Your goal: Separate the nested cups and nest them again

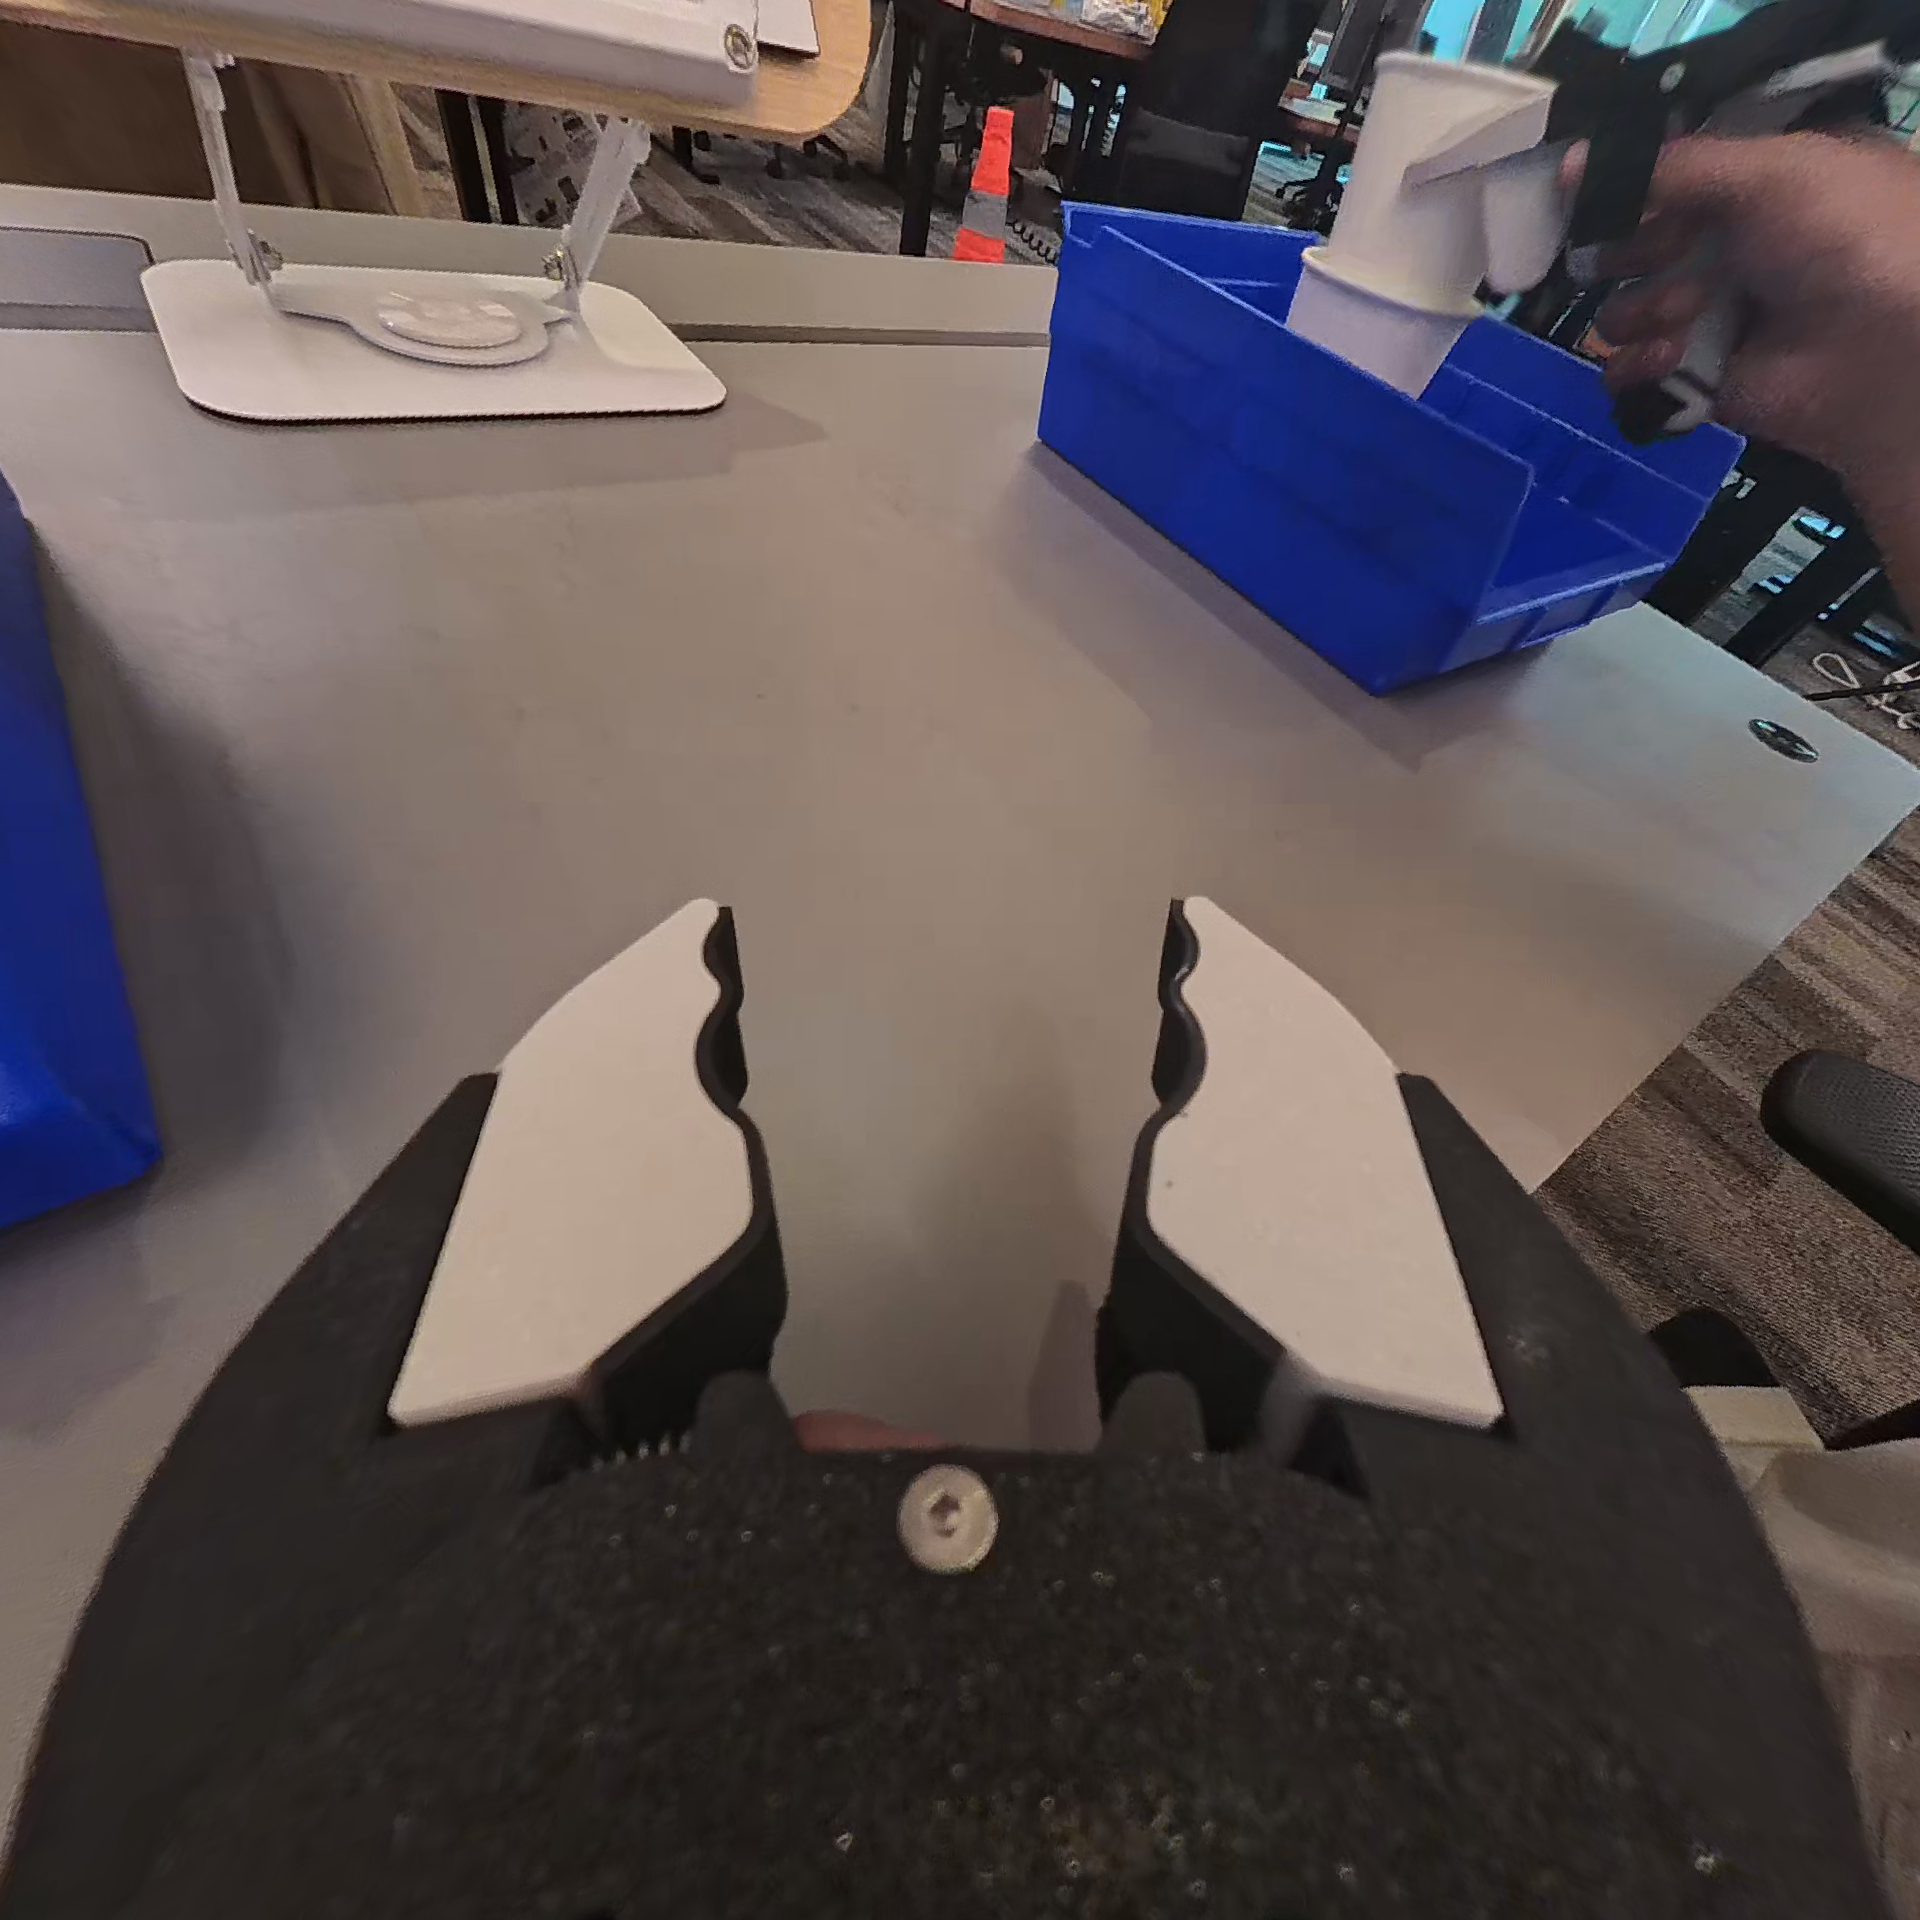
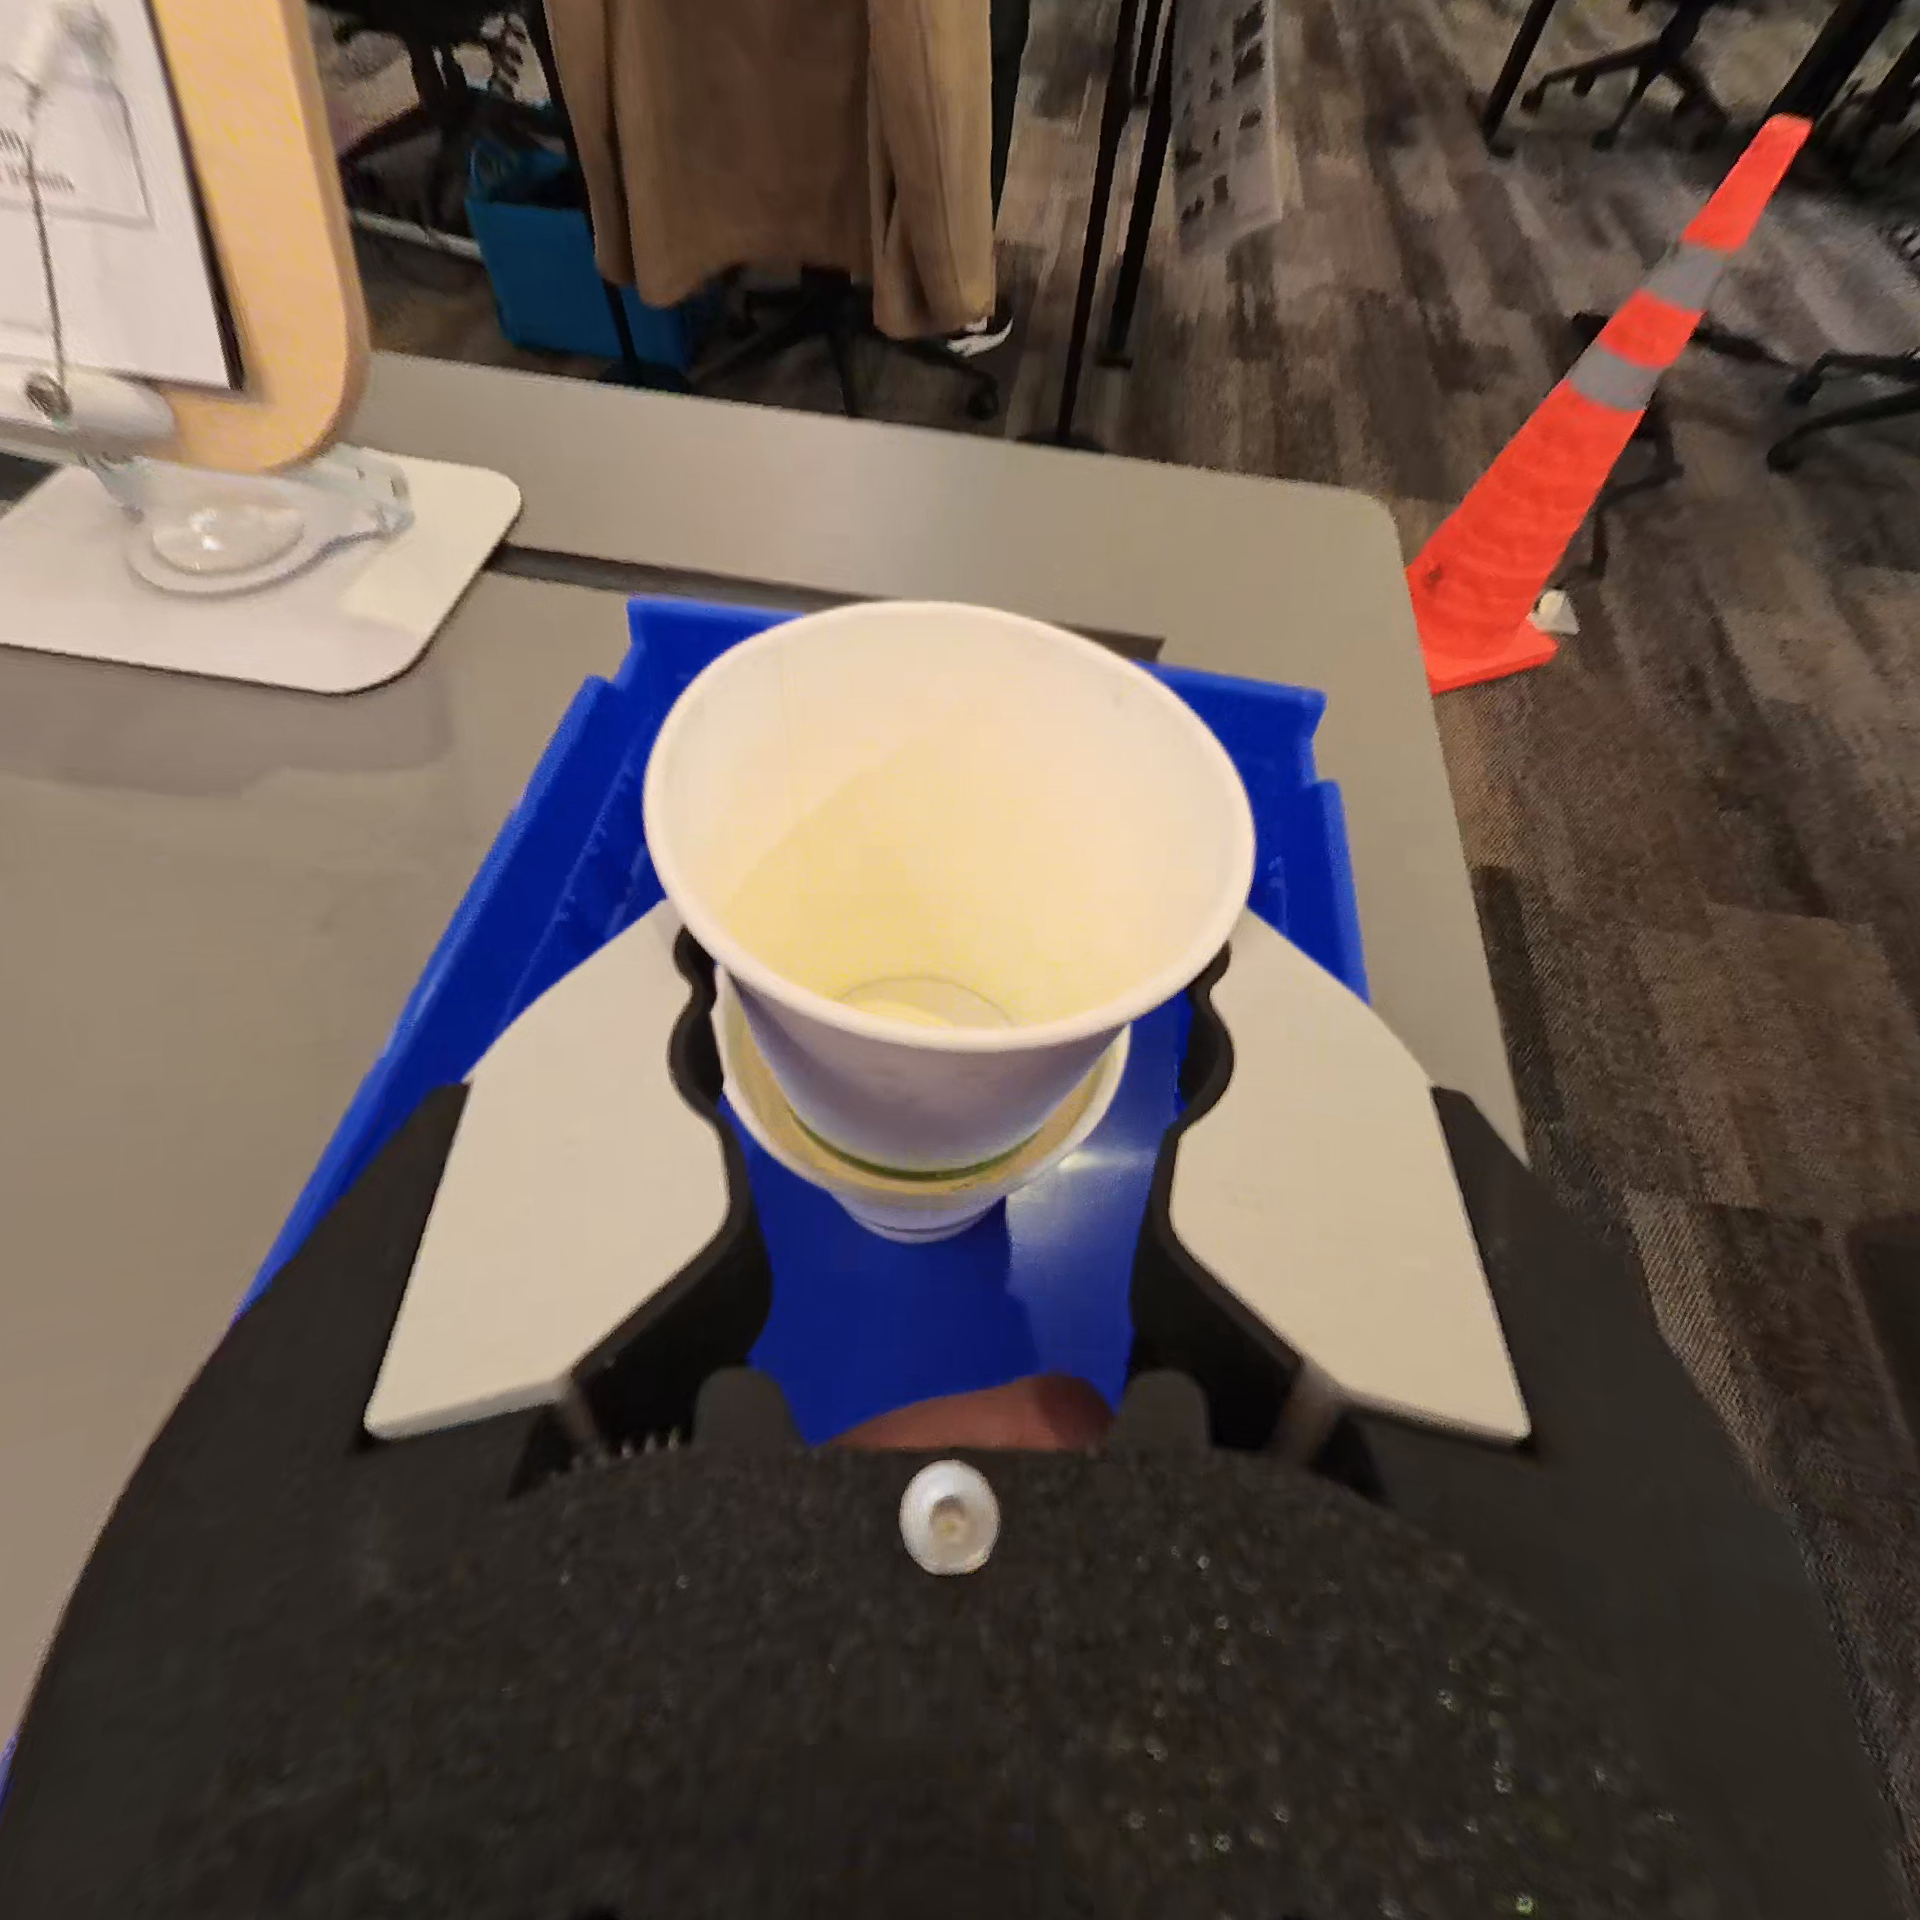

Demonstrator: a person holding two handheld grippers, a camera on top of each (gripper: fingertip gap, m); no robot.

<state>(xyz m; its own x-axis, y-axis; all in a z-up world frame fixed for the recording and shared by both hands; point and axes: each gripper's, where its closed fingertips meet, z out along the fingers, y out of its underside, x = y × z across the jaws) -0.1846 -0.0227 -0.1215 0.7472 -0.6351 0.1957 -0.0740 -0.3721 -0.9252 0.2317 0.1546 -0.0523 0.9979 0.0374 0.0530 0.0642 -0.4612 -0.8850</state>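
Left fingers: my left gripper (image 1: 951,914) hangs over bare grey bench (image 1: 852,665), fingers spread wide, holding and touching nothing.
Right fingers: my right gripper (image 2: 951,935) has its fingers clamped on the upper white paper cup (image 2: 940,821) just under the rim, at 12 o'clock from my wrist.
Cups: the upper cup sits partly in the lower paper cup (image 2: 920,1190); I see both raised over the blue bin (image 2: 894,1320).
Bin position: from the left wrist it lies at 1 o'clock, cups above it.
Progress: I judge either the pull-apart is just starting or the re-nesting is nearly finished; I cannot tell which.
Far: an orange traffic cone (image 2: 1590,416) on the floor.
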